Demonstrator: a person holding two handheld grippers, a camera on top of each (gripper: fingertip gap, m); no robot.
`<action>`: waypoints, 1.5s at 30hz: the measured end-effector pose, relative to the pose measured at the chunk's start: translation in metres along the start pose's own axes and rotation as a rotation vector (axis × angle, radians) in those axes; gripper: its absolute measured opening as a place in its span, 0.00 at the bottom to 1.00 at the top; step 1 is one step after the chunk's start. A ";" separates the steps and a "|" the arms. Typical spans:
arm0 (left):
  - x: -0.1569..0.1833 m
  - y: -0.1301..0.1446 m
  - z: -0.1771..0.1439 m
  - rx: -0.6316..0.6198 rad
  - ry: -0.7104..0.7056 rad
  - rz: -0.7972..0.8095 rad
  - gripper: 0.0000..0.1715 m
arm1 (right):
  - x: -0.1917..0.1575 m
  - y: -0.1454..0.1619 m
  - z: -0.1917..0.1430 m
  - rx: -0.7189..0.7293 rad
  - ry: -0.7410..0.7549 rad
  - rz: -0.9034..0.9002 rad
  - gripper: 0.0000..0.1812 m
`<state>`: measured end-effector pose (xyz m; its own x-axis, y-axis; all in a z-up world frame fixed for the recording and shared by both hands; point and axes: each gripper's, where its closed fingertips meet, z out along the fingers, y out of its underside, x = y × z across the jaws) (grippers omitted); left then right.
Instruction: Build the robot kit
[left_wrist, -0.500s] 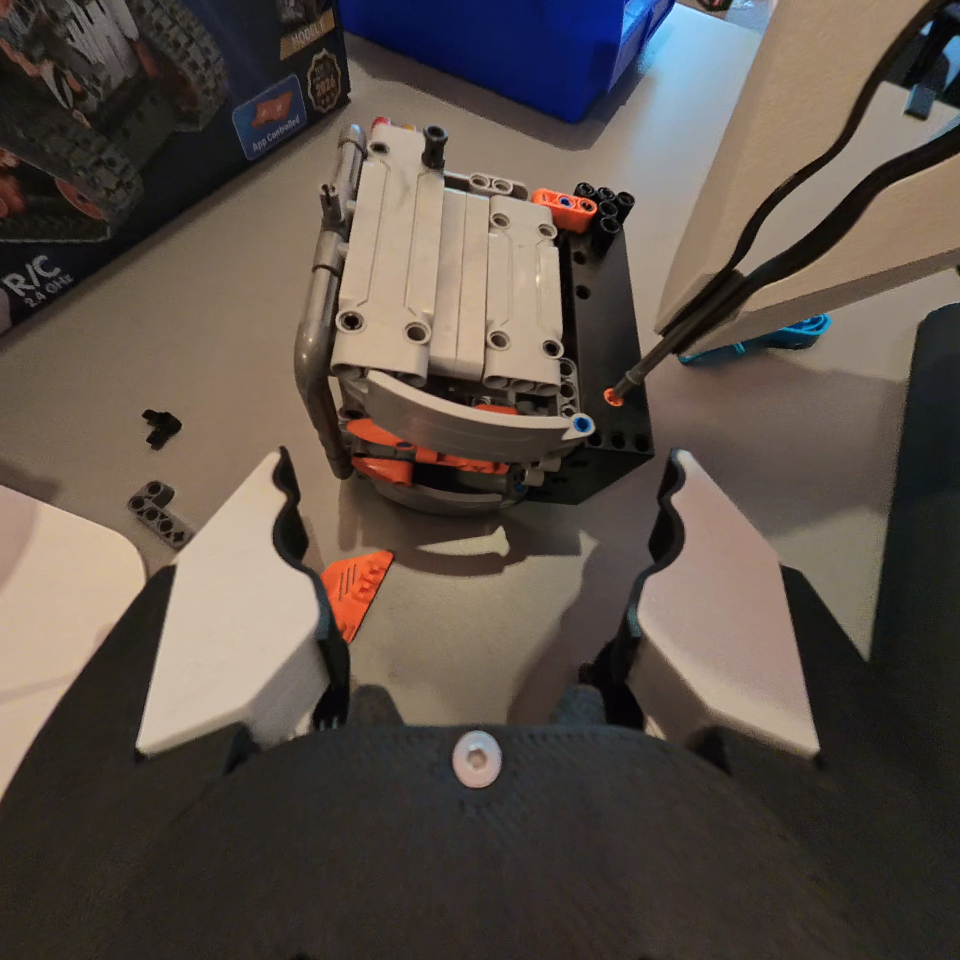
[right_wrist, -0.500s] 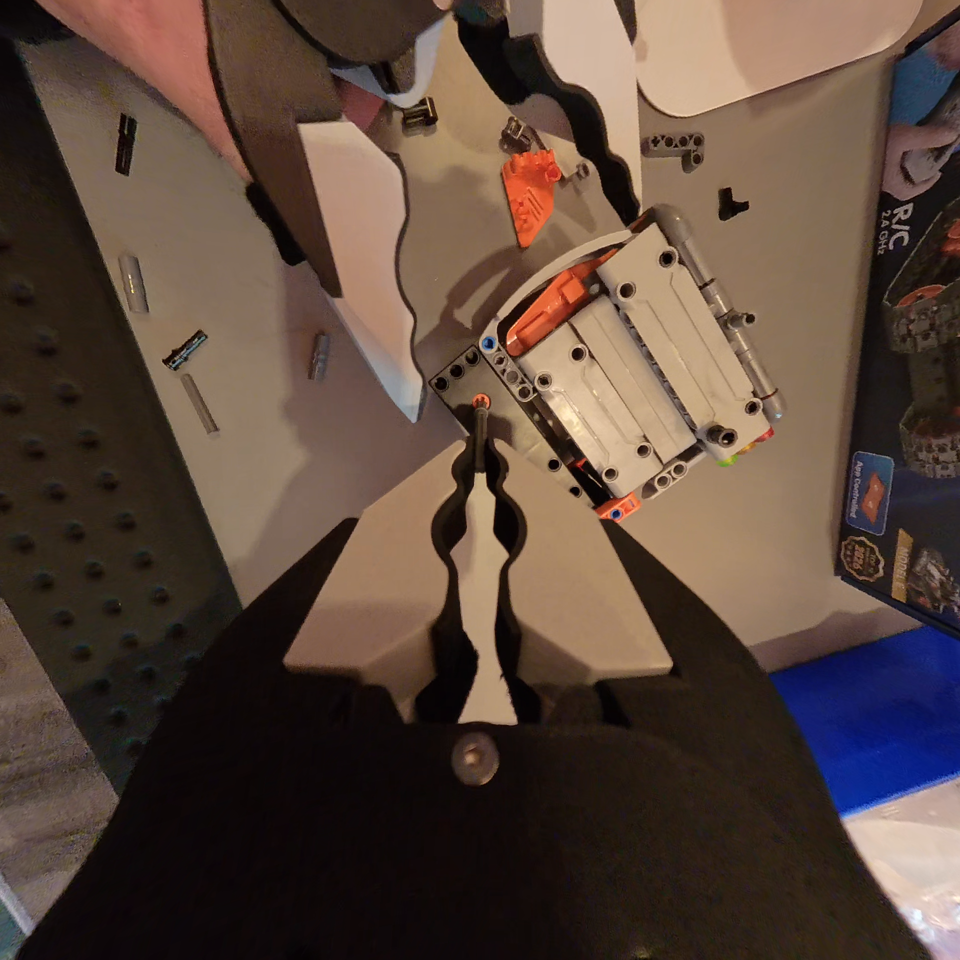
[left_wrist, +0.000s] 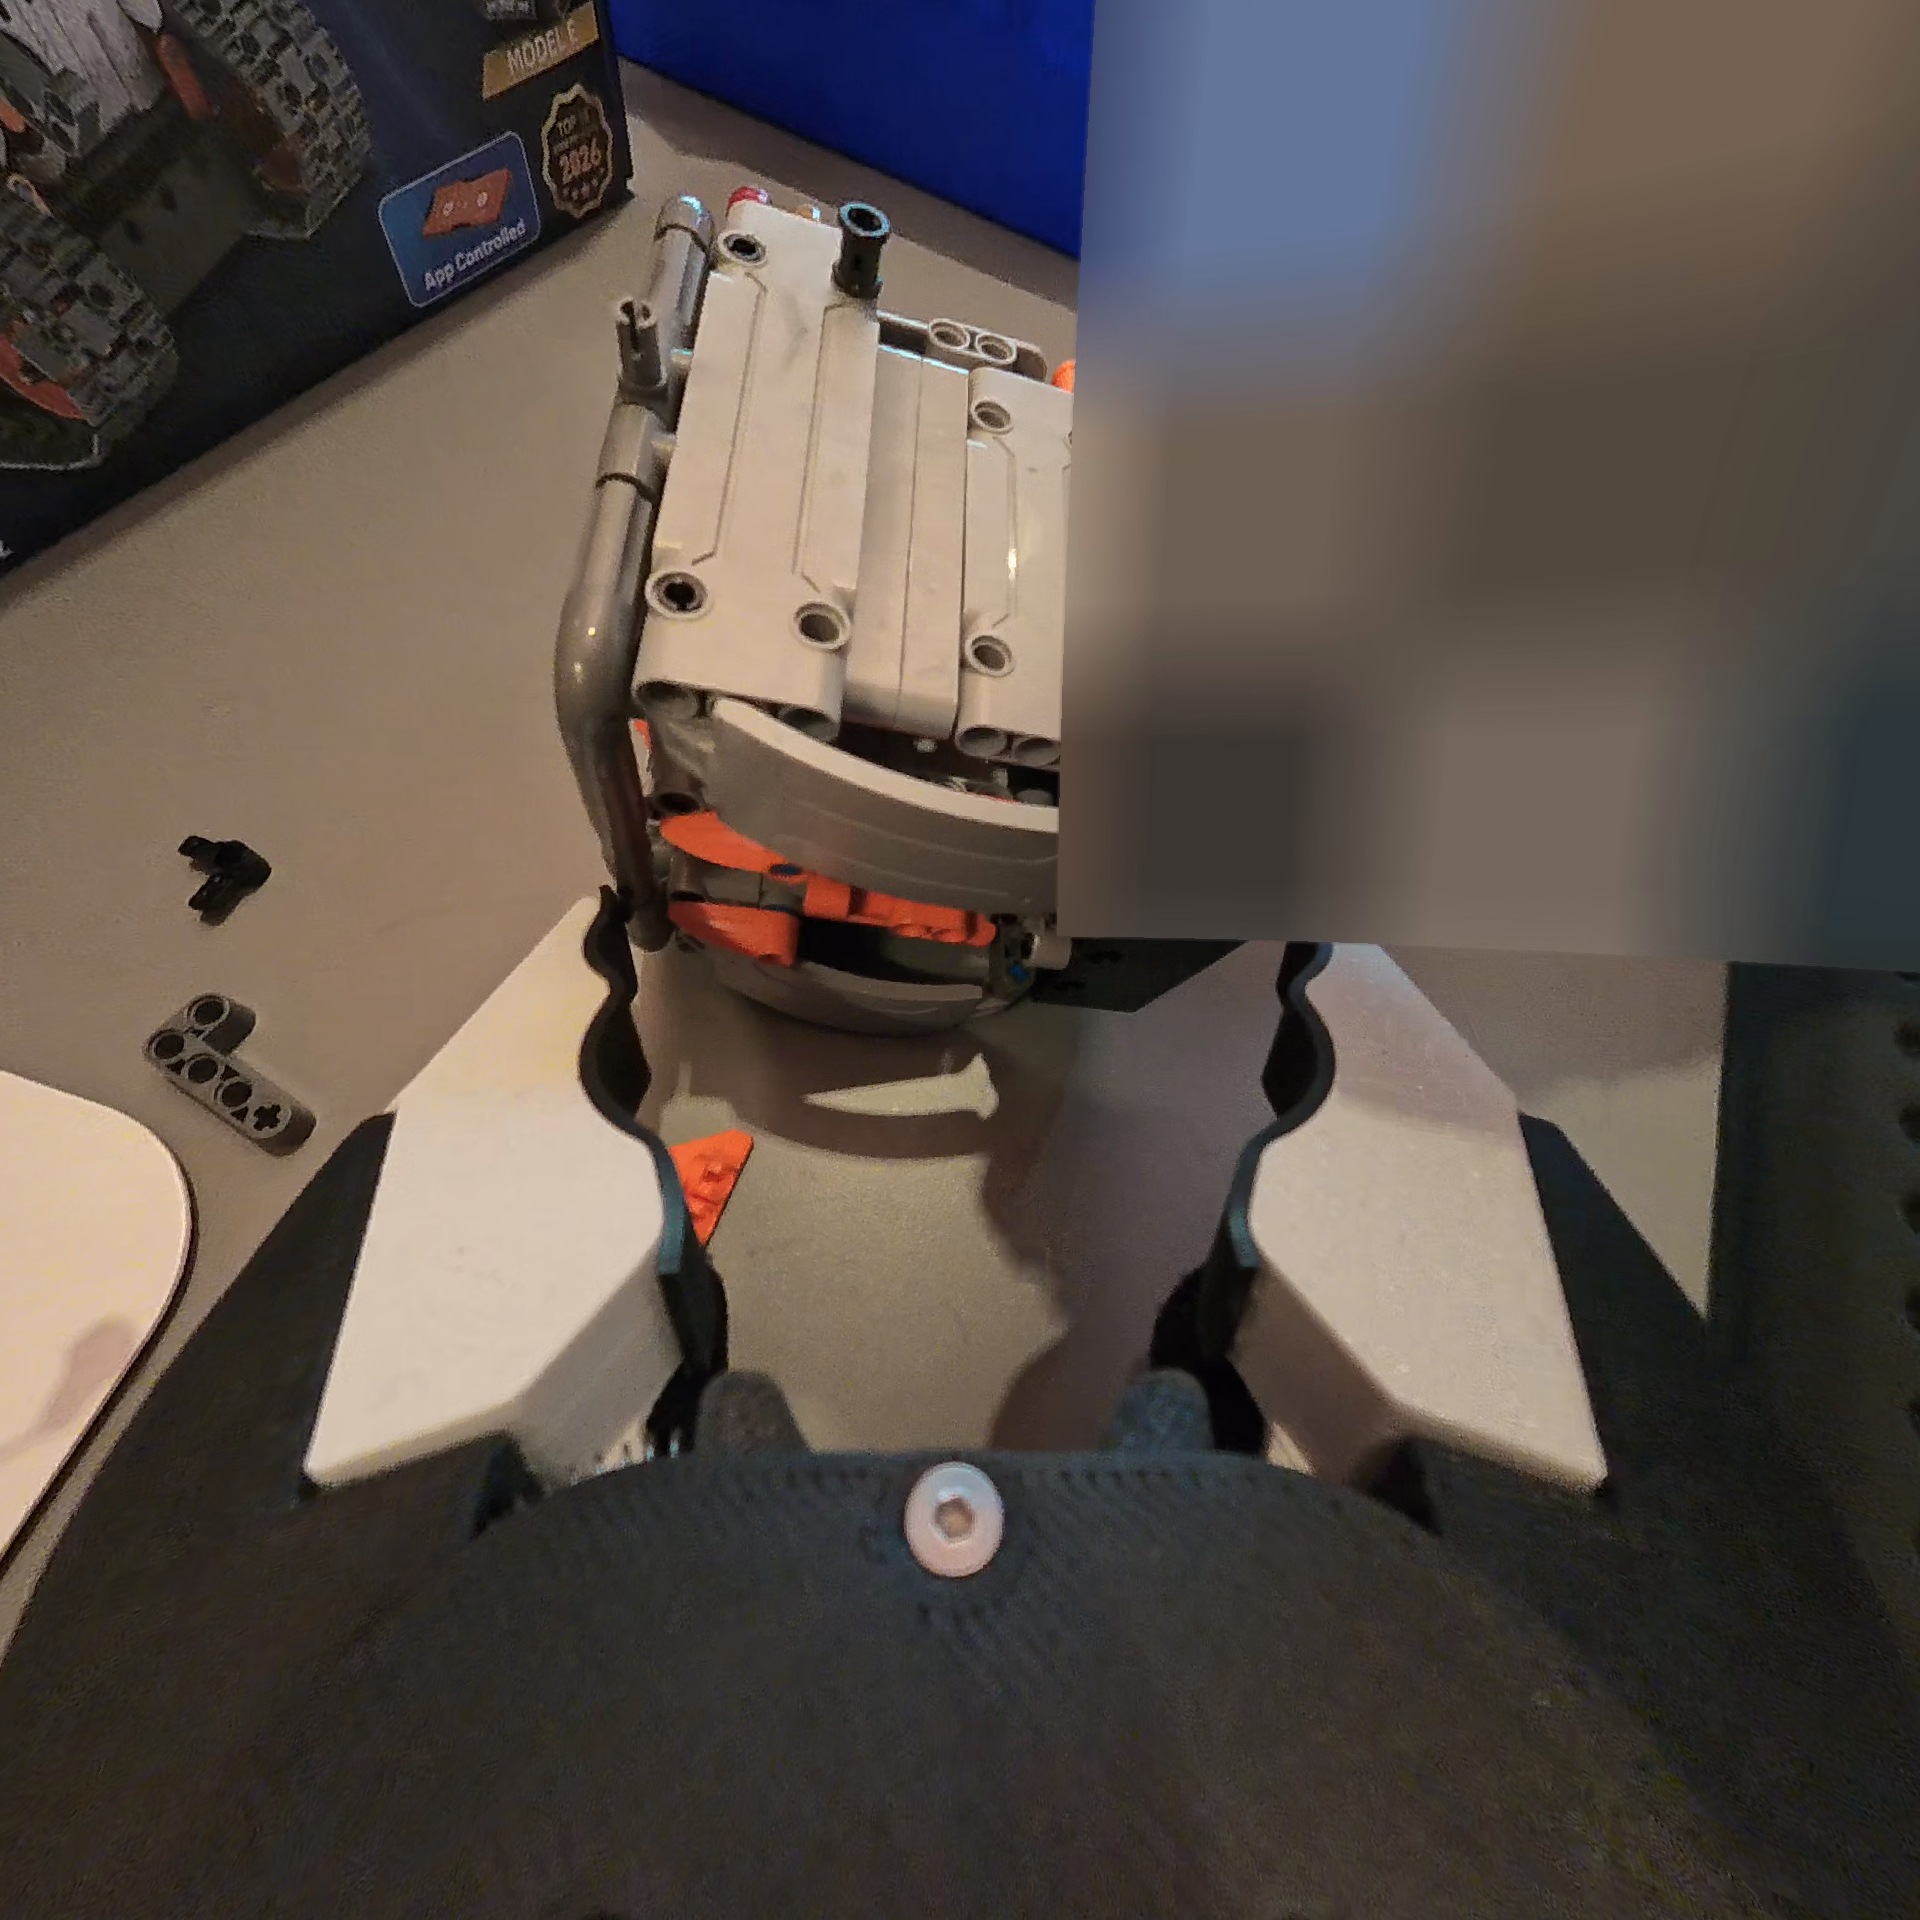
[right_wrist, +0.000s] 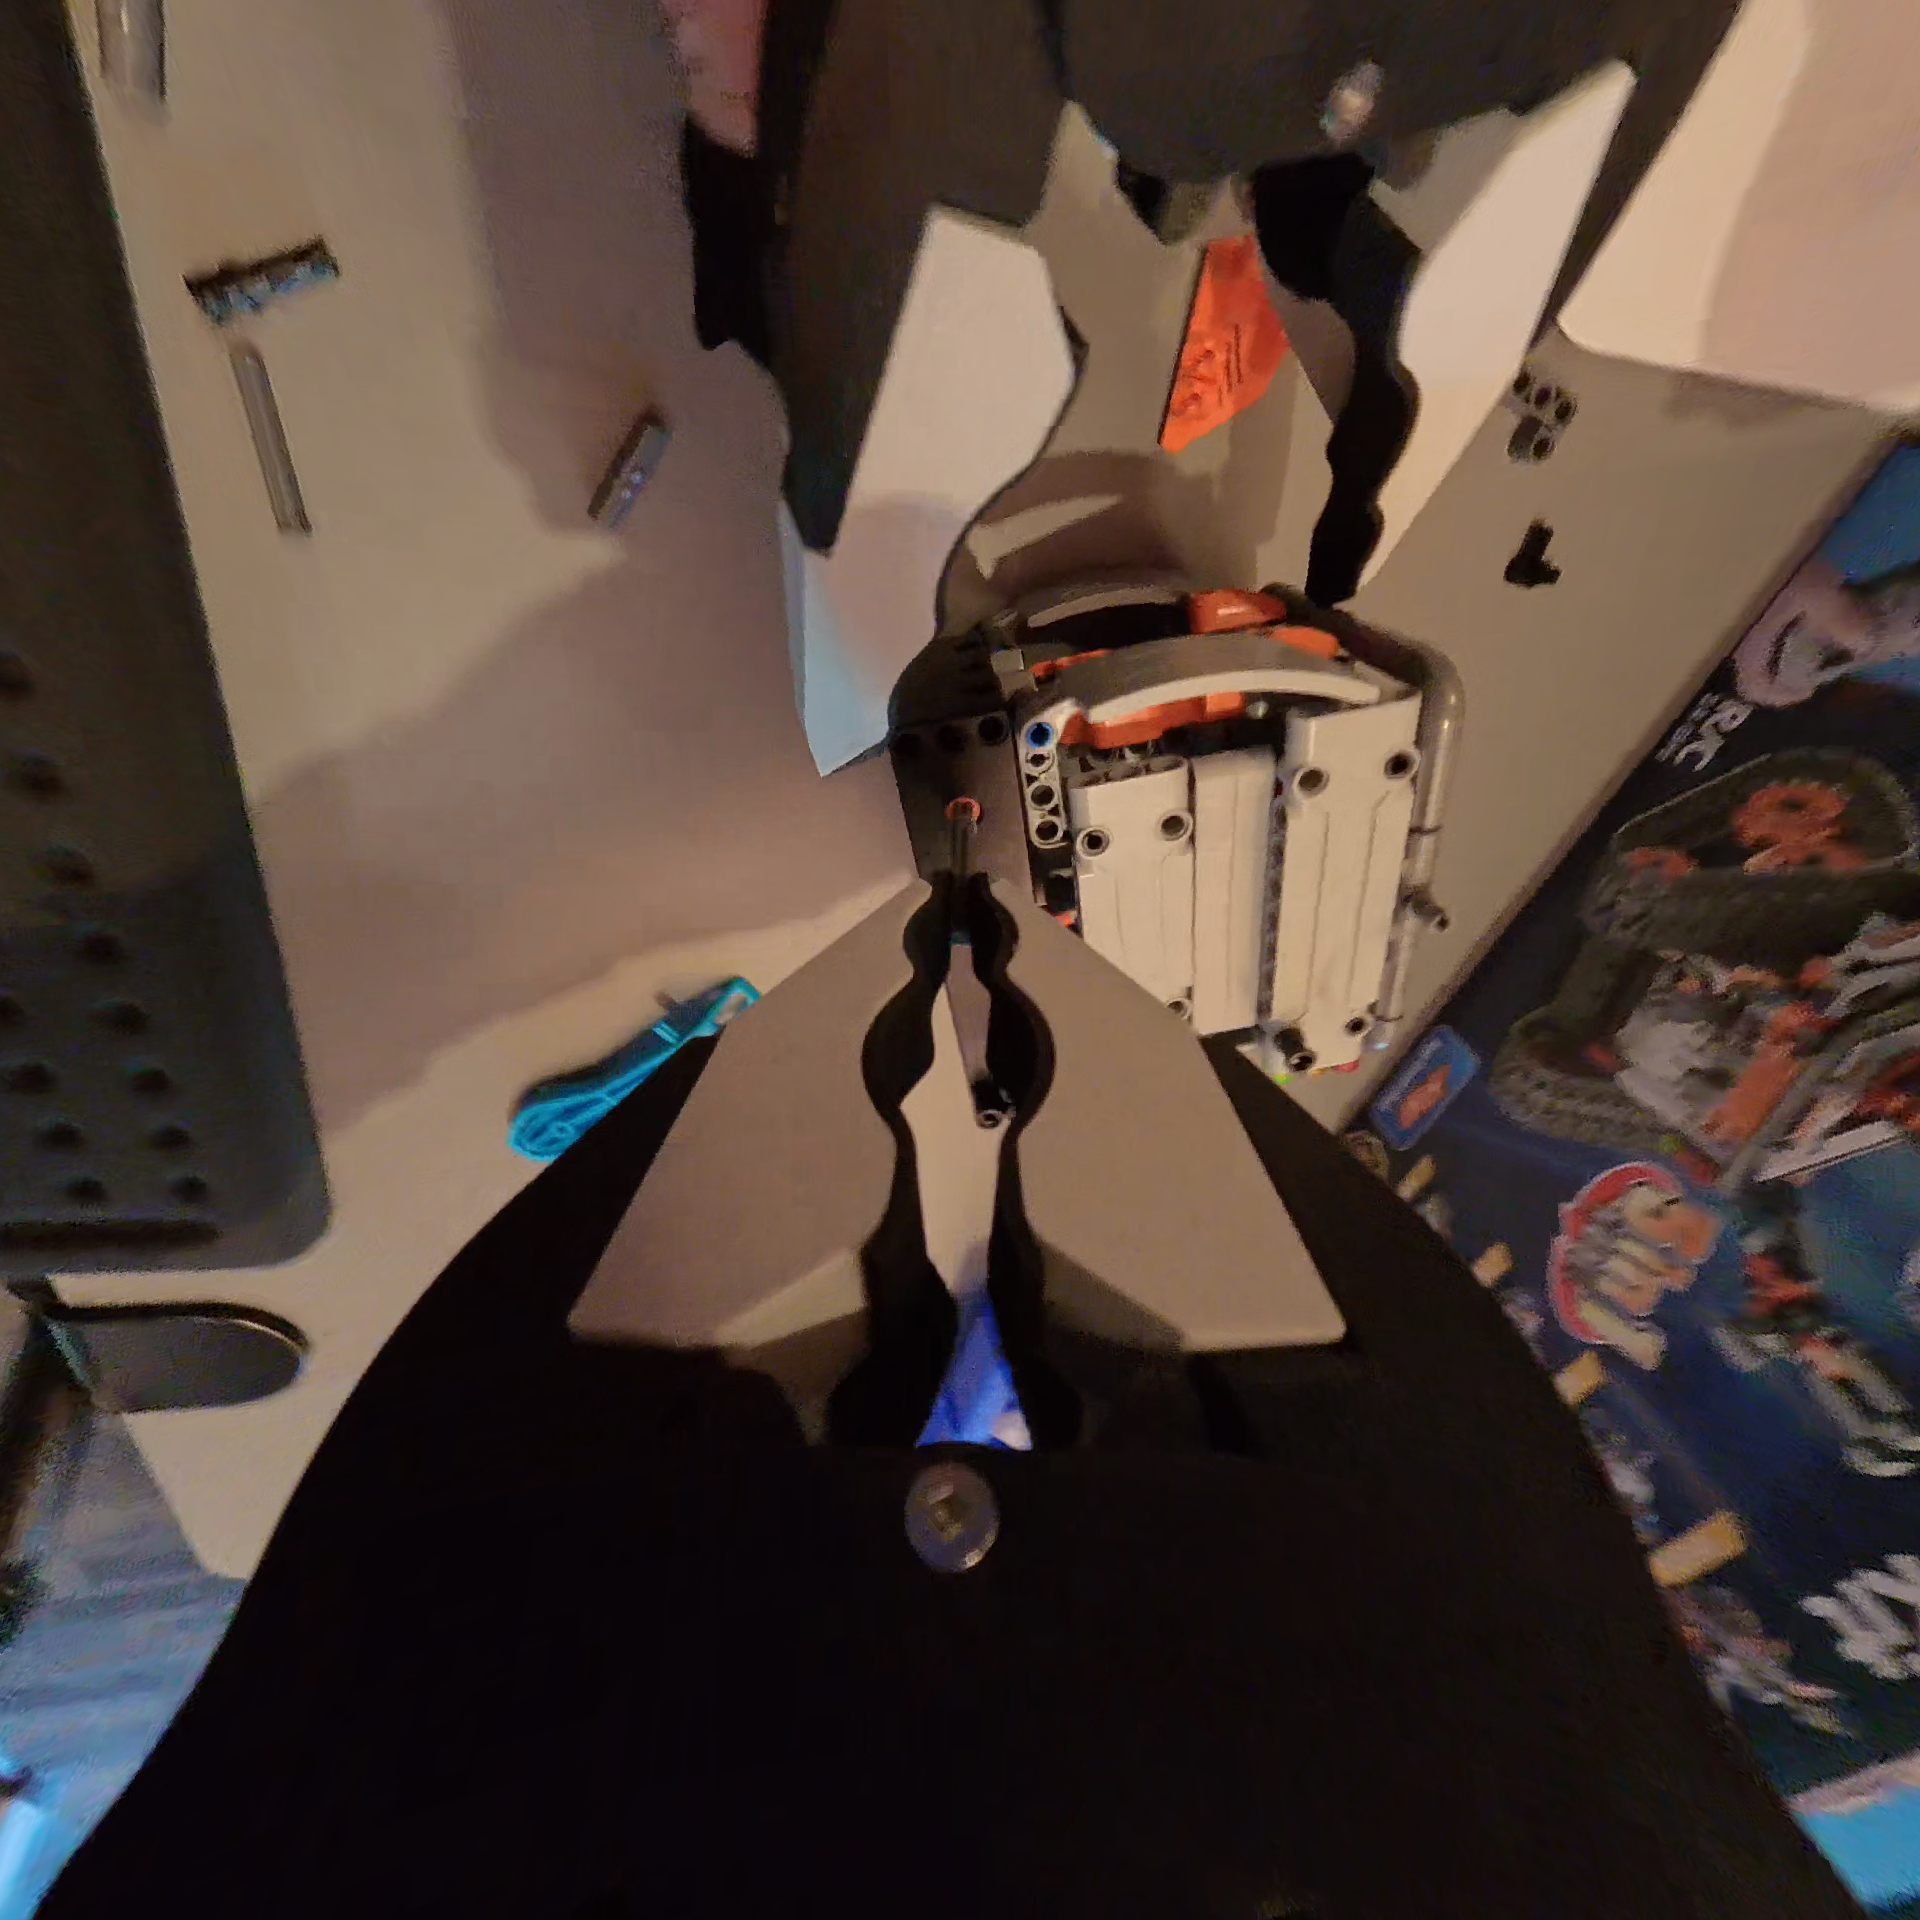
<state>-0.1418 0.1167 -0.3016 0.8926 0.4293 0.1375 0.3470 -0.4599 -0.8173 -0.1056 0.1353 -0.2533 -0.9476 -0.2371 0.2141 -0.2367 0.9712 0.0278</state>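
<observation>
Black axle (right_wrist: 963, 940) pinched in my right claw (right_wrist: 961, 914), tip at the grey model's (right_wrist: 1236, 883) side plate; my left claw (left_wrist: 940, 997) gapes wide, empty, nearest the model's front on the desk (left_wrist: 312, 675).

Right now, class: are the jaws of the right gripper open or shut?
Shut. In the right wrist view the right gripper has its jaws pinched on a thin black rod, whose orange tip meets the toy block model.

A blurred patch hides the right half of the grey brick model (left_wrist: 831, 540) in the left wrist view. The printed box (left_wrist: 260, 239) is cut off at the far left edge.
</observation>
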 end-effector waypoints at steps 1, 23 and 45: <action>0.000 0.000 0.000 0.003 0.001 -0.002 0.70 | 0.000 -0.001 0.000 -0.015 0.012 -0.048 0.00; 0.001 0.000 -0.003 0.019 0.042 -0.025 0.52 | -0.009 -0.004 0.019 0.012 -0.114 -0.085 0.00; -0.015 -0.019 0.025 0.006 -0.006 0.019 0.39 | 0.047 0.024 0.000 0.173 -0.046 0.191 0.00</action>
<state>-0.1692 0.1386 -0.3022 0.8973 0.4253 0.1180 0.3279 -0.4634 -0.8233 -0.1559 0.1470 -0.2420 -0.9864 -0.0549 0.1550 -0.0824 0.9808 -0.1768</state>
